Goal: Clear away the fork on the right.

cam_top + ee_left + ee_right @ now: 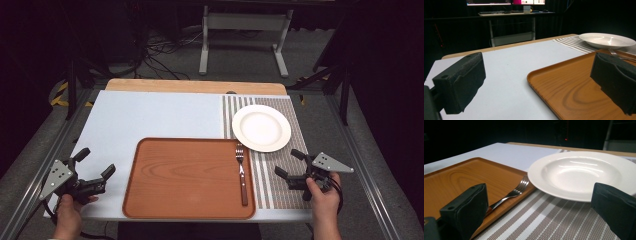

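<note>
1. The fork (241,173) lies flat inside the brown wooden tray (170,175), along its right edge, with the tines pointing away from the person and the dark handle toward them.
2. The right gripper (289,163) is held in the person's right hand (324,197) over the striped placemat (280,180), just right of the tray and near the fork without touching it; its jaws stand wide apart and hold nothing.
3. The left gripper (95,162) is held in the left hand (69,212) at the table's left front corner, left of the tray and well apart from the fork; its jaws also stand wide and empty.
4. A white plate (261,128) rests on the placemat beyond the fork; in the right gripper view its rim (541,185) reaches just over the tray's far right corner, close to the tines.
5. The tray's raised rim runs between the right gripper and the fork.
6. The tray and placemat sit on a pale blue-grey table top (150,117), with a strip of light wood (195,86) along its far edge.
7. Around the table the room is dark, with a grey floor, loose cables (160,50) and a white desk frame (245,35) beyond; the left gripper view shows lit screens (506,2) on that desk.
</note>
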